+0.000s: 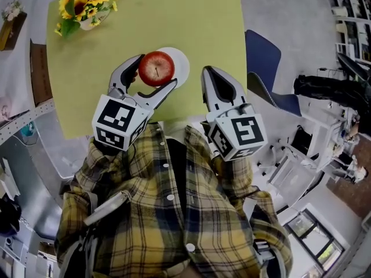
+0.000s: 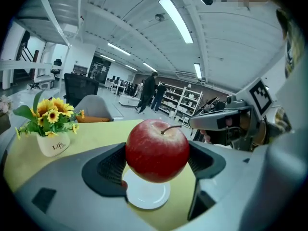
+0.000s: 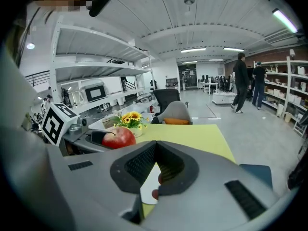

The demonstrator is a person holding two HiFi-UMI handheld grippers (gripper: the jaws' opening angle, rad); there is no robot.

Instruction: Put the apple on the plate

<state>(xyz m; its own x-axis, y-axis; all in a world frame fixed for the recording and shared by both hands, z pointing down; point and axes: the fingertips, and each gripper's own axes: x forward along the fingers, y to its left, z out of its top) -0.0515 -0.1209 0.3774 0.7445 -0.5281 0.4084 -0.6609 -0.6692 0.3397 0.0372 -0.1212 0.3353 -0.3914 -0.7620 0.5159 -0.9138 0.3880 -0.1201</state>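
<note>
We've got our left gripper [image 1: 155, 71] jaws clamped on the red apple [image 2: 157, 150] above the empty white plate [image 1: 182, 62]; right gripper [image 1: 207, 70] jaws pinched together, holding nothing

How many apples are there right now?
1. The apple is gripped between the left gripper's fingers, over the white plate. No other shows on the green table.
</note>
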